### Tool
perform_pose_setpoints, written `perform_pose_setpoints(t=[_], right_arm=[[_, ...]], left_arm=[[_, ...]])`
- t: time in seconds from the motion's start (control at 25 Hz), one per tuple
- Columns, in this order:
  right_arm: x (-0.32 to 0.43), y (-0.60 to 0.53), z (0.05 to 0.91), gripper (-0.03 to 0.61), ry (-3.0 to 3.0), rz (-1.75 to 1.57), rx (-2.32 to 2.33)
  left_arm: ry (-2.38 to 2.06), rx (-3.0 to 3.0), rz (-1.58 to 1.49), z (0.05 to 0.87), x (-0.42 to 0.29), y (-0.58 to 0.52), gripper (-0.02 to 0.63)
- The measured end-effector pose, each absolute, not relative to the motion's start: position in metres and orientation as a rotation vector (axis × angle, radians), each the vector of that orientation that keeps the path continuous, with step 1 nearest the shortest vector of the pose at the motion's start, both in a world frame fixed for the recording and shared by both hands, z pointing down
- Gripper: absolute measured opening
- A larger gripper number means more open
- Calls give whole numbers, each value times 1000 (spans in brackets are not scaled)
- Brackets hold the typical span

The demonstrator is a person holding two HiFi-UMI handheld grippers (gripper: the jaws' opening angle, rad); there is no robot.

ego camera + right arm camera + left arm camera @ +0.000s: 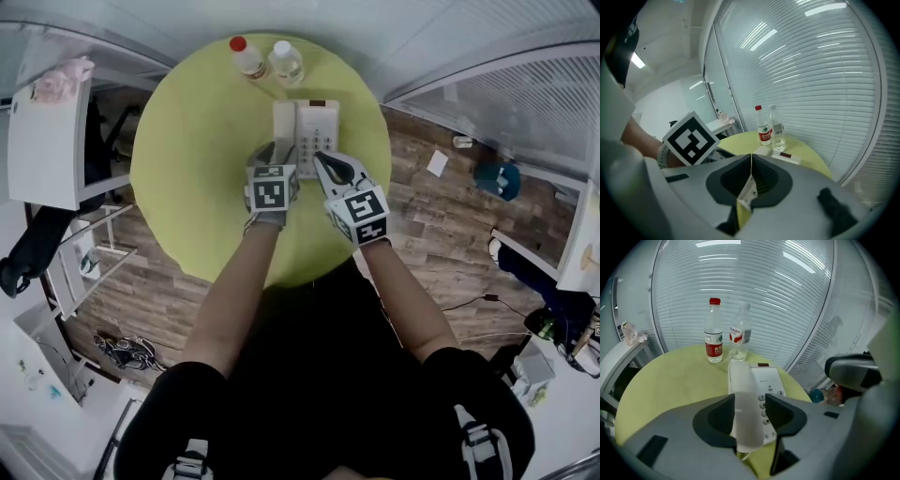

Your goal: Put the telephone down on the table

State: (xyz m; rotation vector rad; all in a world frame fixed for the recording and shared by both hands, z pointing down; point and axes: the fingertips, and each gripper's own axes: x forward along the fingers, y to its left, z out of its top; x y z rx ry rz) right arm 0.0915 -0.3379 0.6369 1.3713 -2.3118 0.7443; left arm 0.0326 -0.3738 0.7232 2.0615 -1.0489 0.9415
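left gripper (750, 404) jaws apart astride handset (740, 378), not clamping, handset resting on phone (769, 379), phone flat on round table (670, 380), right gripper (751, 159) clenched, empty, red-cap bottle (713, 333), clear bottle (739, 333) behind

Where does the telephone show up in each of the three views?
Head view: telephone, upper centre, on the table.
Left gripper view: telephone, lower centre, close to the camera.
Right gripper view: telephone, centre, only its far end showing.
Shared landmark: the red-capped bottle just beyond it.
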Motion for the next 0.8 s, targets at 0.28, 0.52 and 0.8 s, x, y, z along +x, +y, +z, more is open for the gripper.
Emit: perform_pose_setpoints(t=[0.28,0.52,0.8], right_arm=[[93,-338,644,20,-2299,769,1377],[99,-335,653,18,-2283,803,1381],[109,-331,664,20,-2261,829,1385]], left_arm=[[-1071,2034,985,748,35,-380,262],[-1064,1989,1012,760,38,-381,267],[-1091,1955,1025,775,37,-390,267]])
